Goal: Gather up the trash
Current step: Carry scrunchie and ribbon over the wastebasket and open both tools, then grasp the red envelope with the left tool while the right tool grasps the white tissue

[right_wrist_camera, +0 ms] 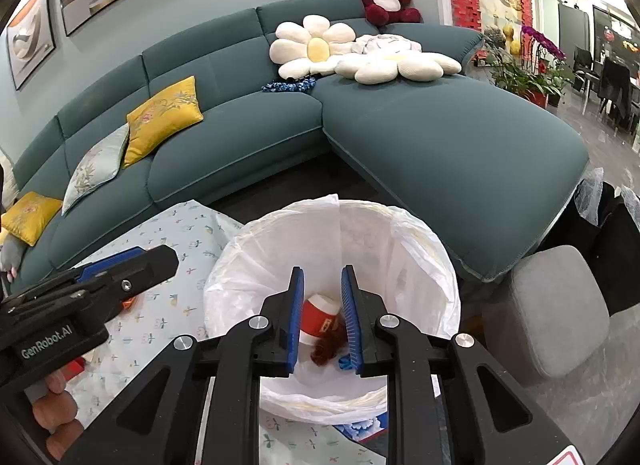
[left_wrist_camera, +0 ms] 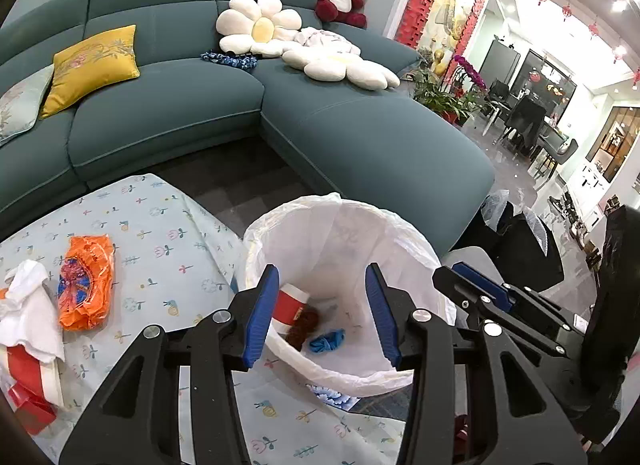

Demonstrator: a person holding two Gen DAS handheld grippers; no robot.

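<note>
Inside the white-lined trash bin [left_wrist_camera: 344, 225], a red-and-white paper cup [left_wrist_camera: 290, 303] is partly hidden behind the blue pads of both grippers, and a brown clump [left_wrist_camera: 304, 327] beside it cannot be identified. A crumpled blue scrap [left_wrist_camera: 327, 340] is seen at the bin's bottom. The left gripper [left_wrist_camera: 324, 315] is held above the bin, its fingers spread wide with nothing between them. The right gripper [right_wrist_camera: 322, 315] is poised over the same opening, its fingers narrowly parted and empty, the cup lying well below. On the floral tablecloth [left_wrist_camera: 160, 241], left of the bin, an orange wrapper [left_wrist_camera: 86, 281] and white crumpled tissue [left_wrist_camera: 28, 317] are seen, with a red box [left_wrist_camera: 28, 397] cut off at the frame's edge. A teal sofa [left_wrist_camera: 180, 113] fills the background.
</note>
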